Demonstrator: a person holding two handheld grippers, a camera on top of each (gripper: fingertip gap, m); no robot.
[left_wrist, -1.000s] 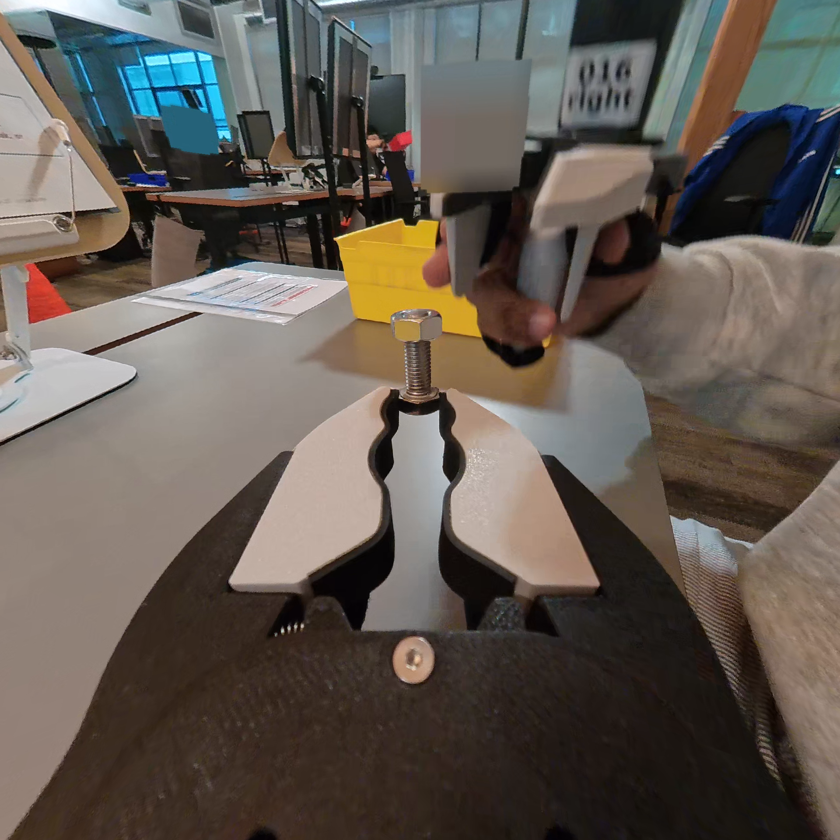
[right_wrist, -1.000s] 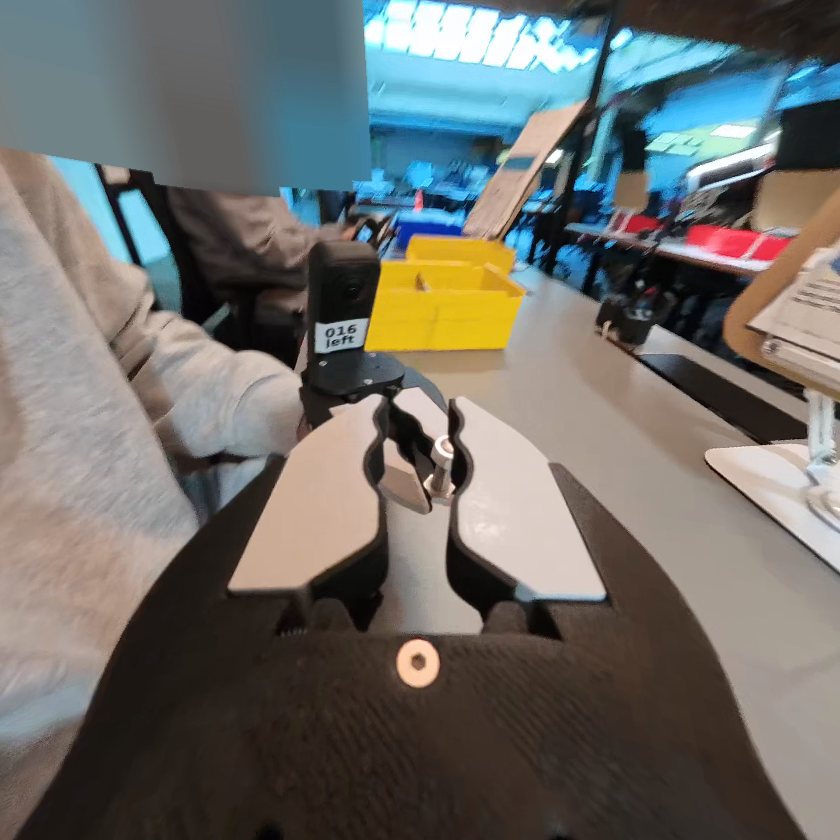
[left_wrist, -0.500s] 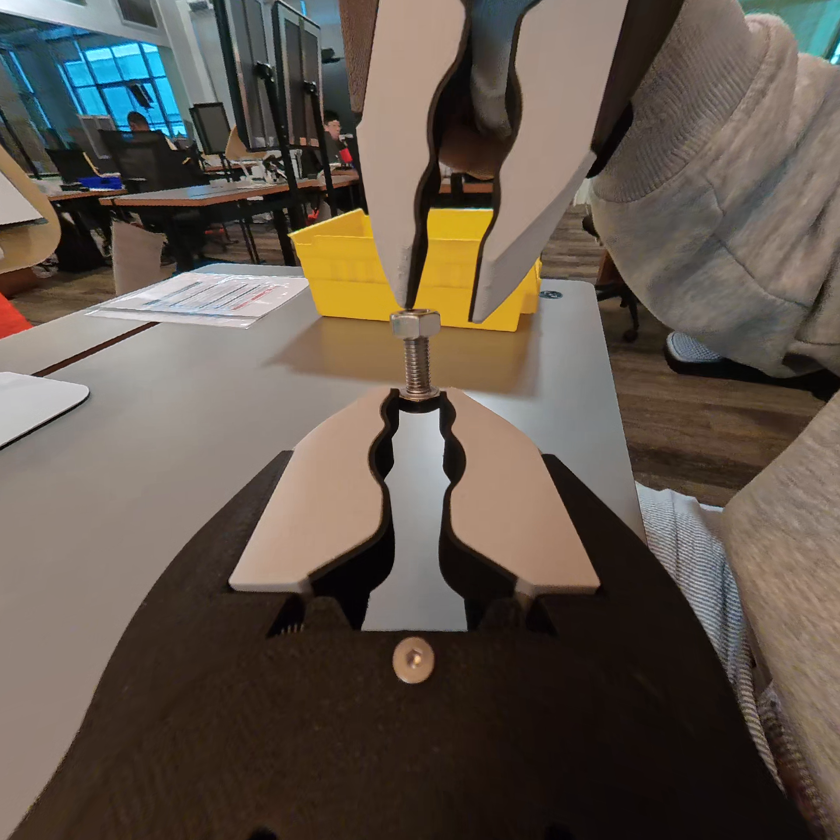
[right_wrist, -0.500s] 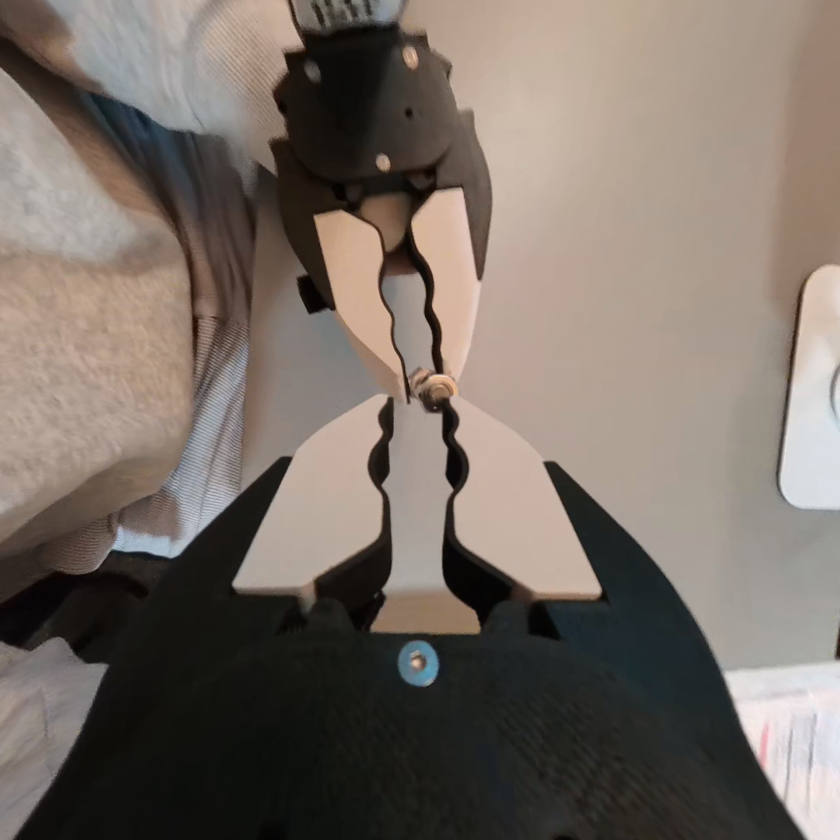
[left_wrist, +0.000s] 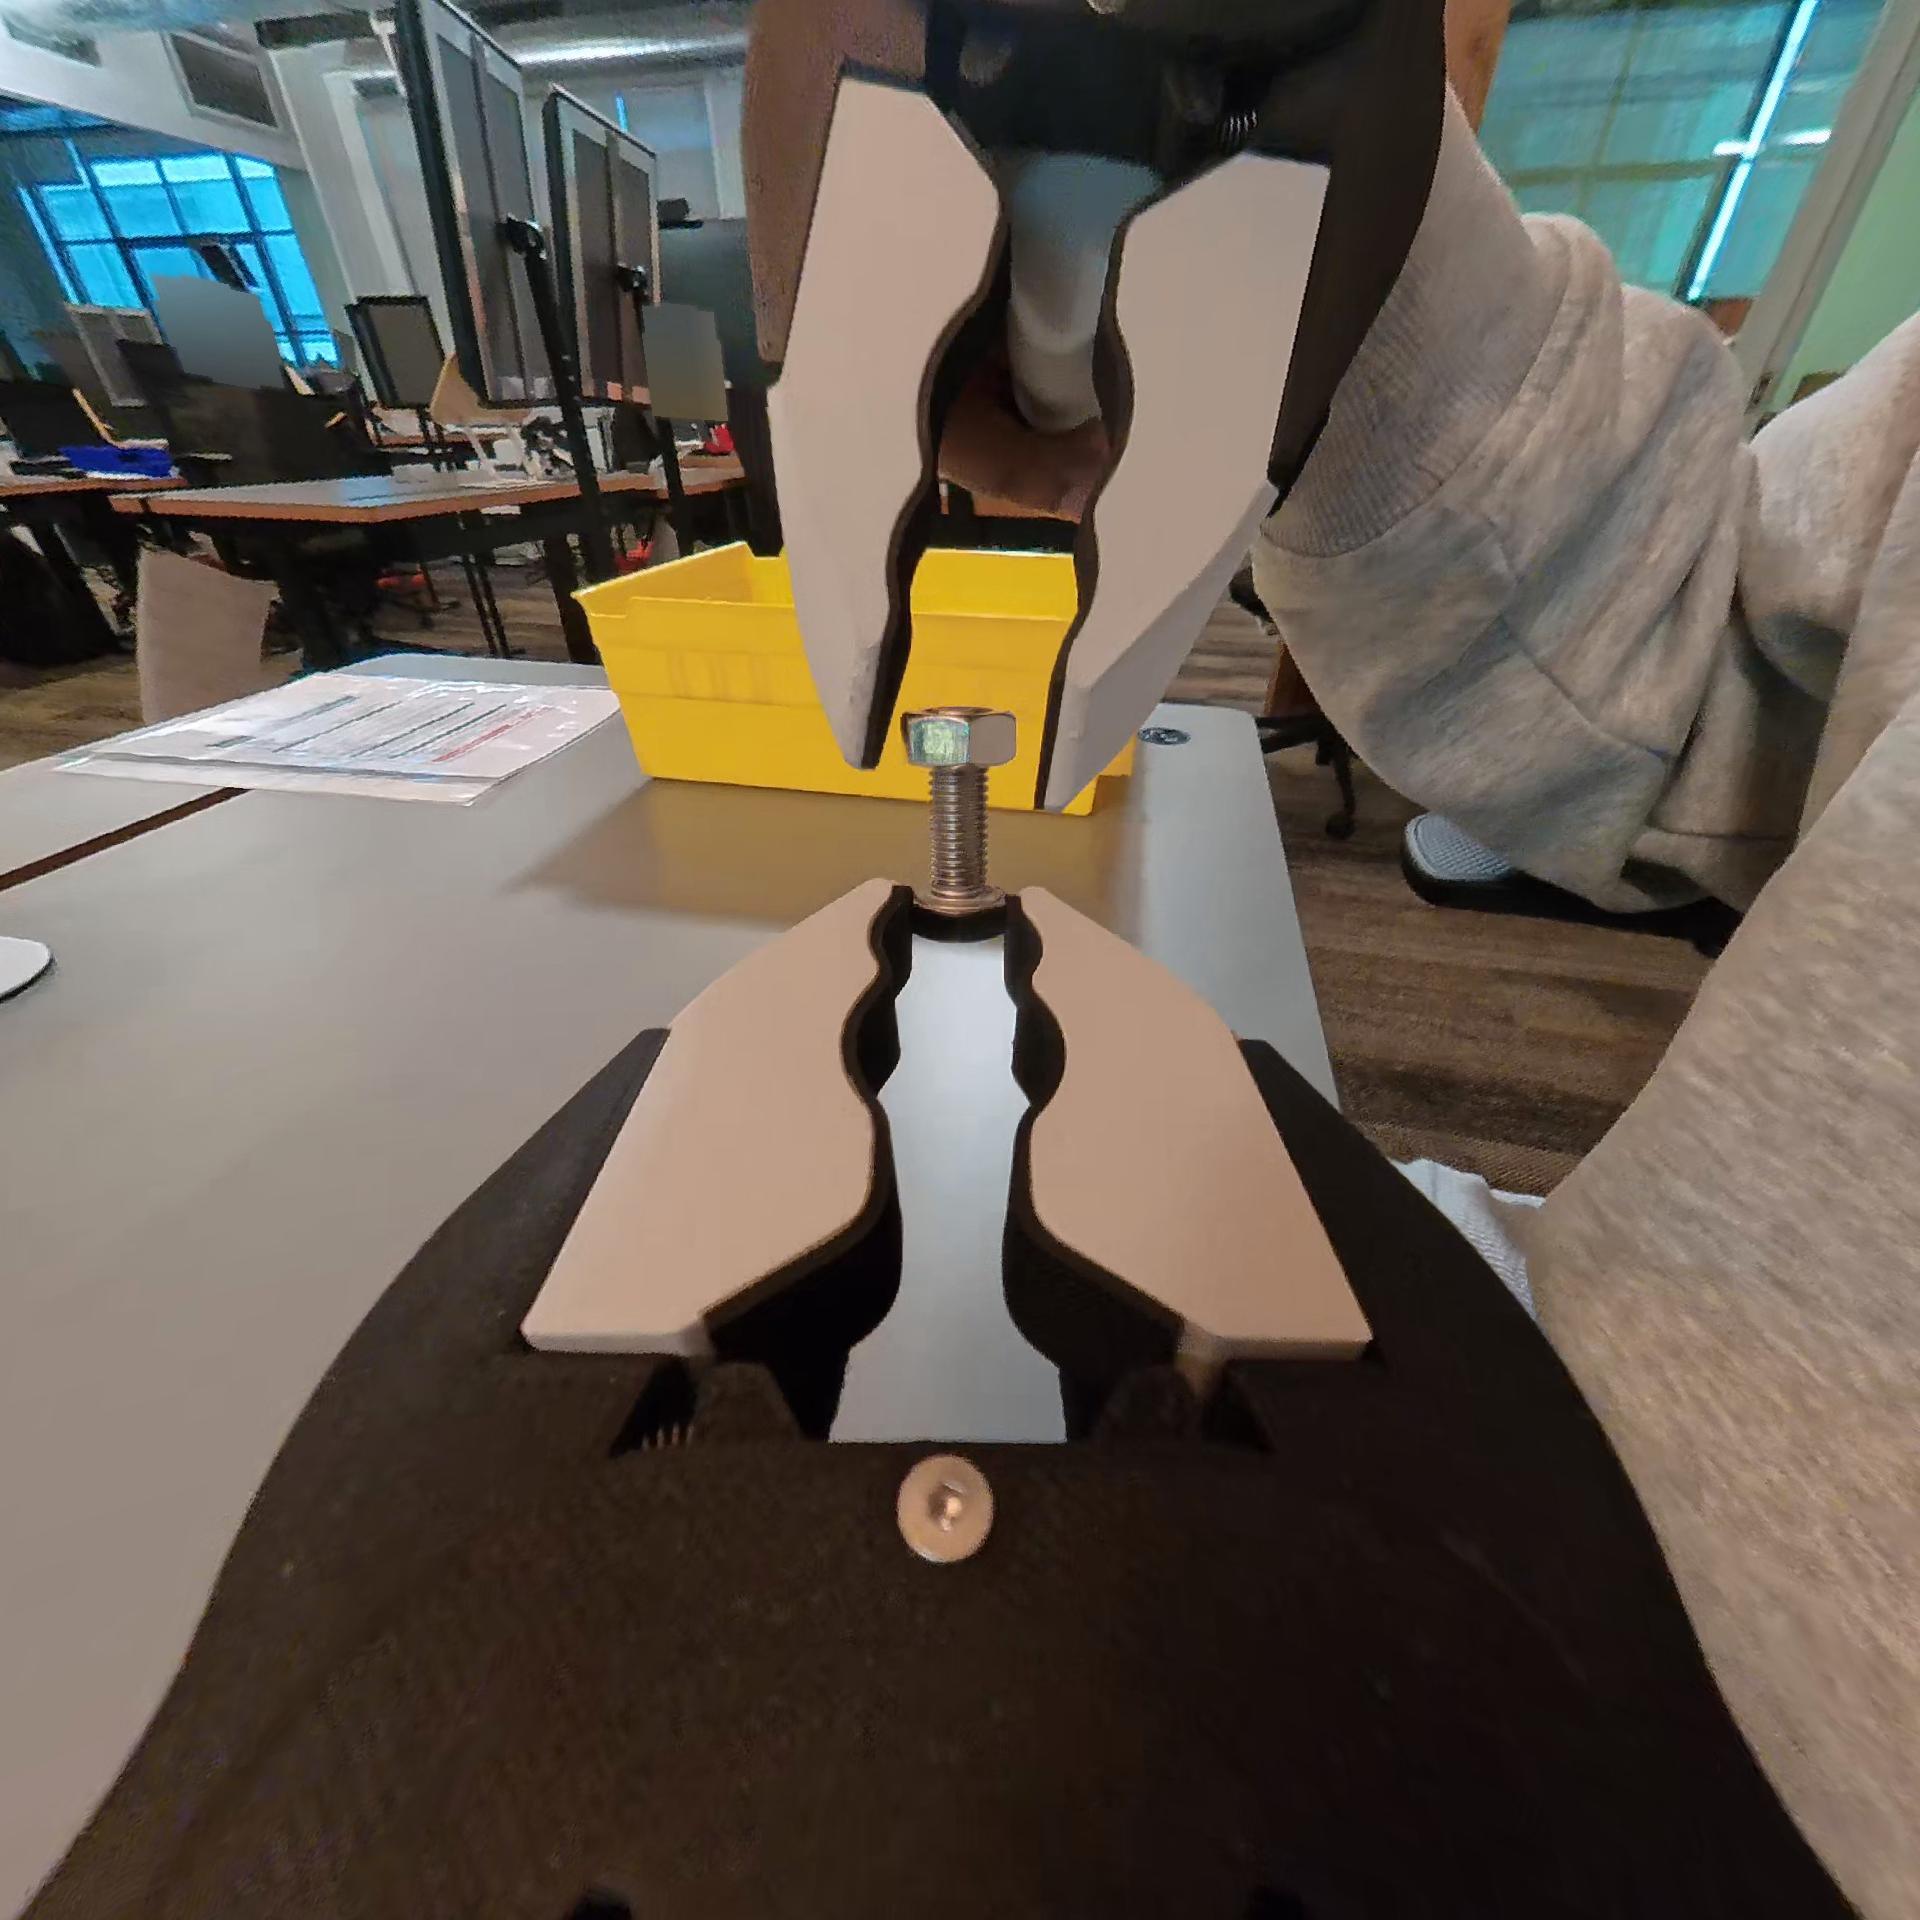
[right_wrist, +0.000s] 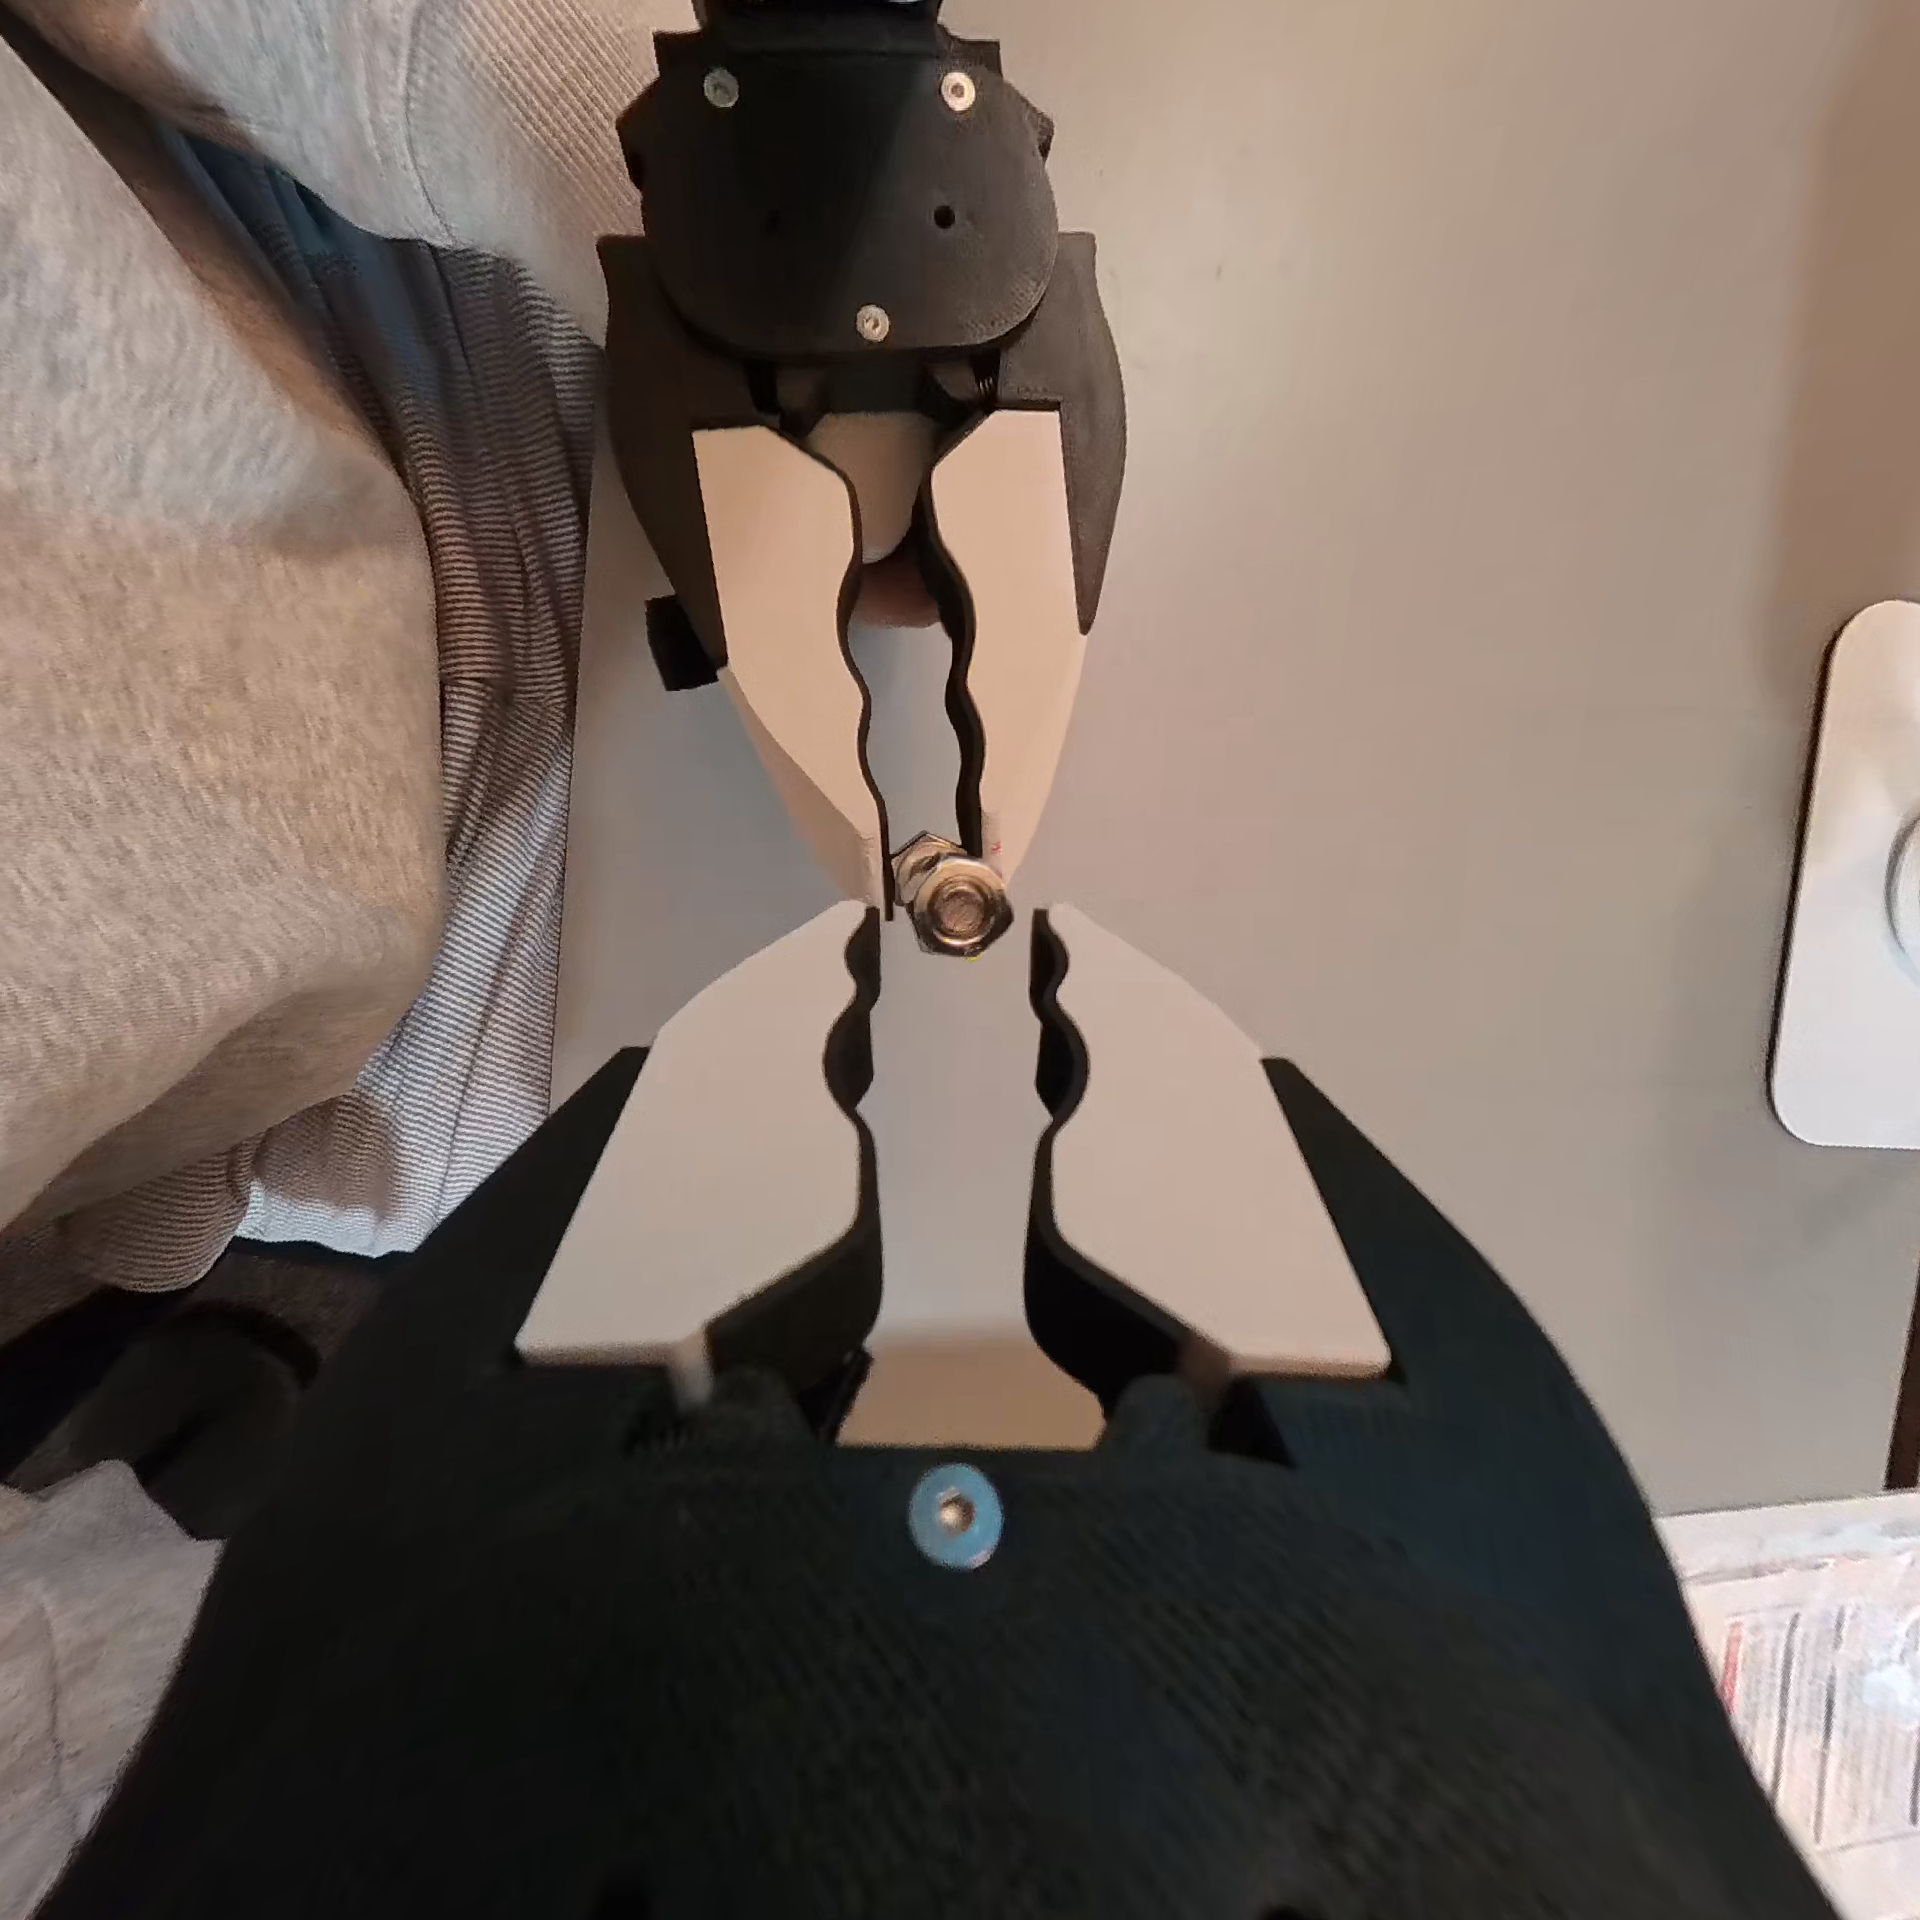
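Two tools, left tool (left_wrist: 958, 902) gripping threaded steel bolt (left_wrist: 957, 821) (hex-headed), right tool (left_wrist: 956, 764) spread above.

yellow bin (left_wrist: 727, 665), printed sheet (left_wrist: 343, 717), grey table (left_wrist: 312, 987)

A grey tabletop (left_wrist: 312, 1039) carries a yellow bin (left_wrist: 727, 675) and printed sheets (left_wrist: 353, 722) at its far end. Beyond lie wood-plank floor (left_wrist: 1475, 997), rows of desks (left_wrist: 395, 509) with monitors on poles (left_wrist: 468, 208), and blue-lit windows (left_wrist: 156, 223).
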